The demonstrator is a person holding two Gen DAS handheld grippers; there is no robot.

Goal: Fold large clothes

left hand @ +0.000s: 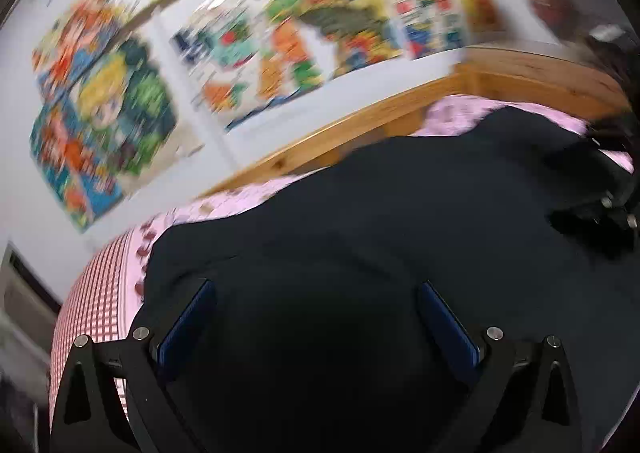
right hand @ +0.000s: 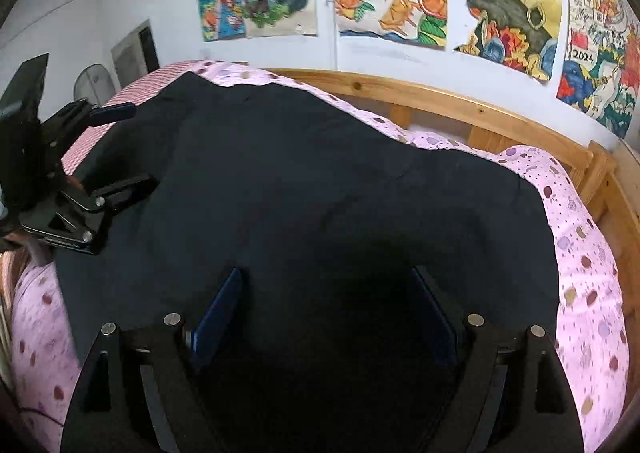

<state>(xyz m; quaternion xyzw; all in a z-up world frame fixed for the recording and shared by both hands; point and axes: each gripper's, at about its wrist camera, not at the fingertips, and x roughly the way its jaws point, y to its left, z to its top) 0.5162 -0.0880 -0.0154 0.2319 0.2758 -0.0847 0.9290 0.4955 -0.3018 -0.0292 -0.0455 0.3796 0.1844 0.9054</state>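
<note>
dark navy garment (right hand: 320,181) lay spread over the pink dotted bedcover (right hand: 588,277), left gripper (left hand: 316,305) and right gripper (right hand: 328,293) both wide open and empty above it; a shallow pinch risked catching bedcover with cloth.

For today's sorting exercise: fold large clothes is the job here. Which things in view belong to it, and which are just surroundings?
Belongs to the job:
- dark garment spread on the bed
- left gripper, open above it
- right gripper, open above it

Just surroundings:
- pink spotted bedding
- wooden bed frame
- drawings on the wall
</note>
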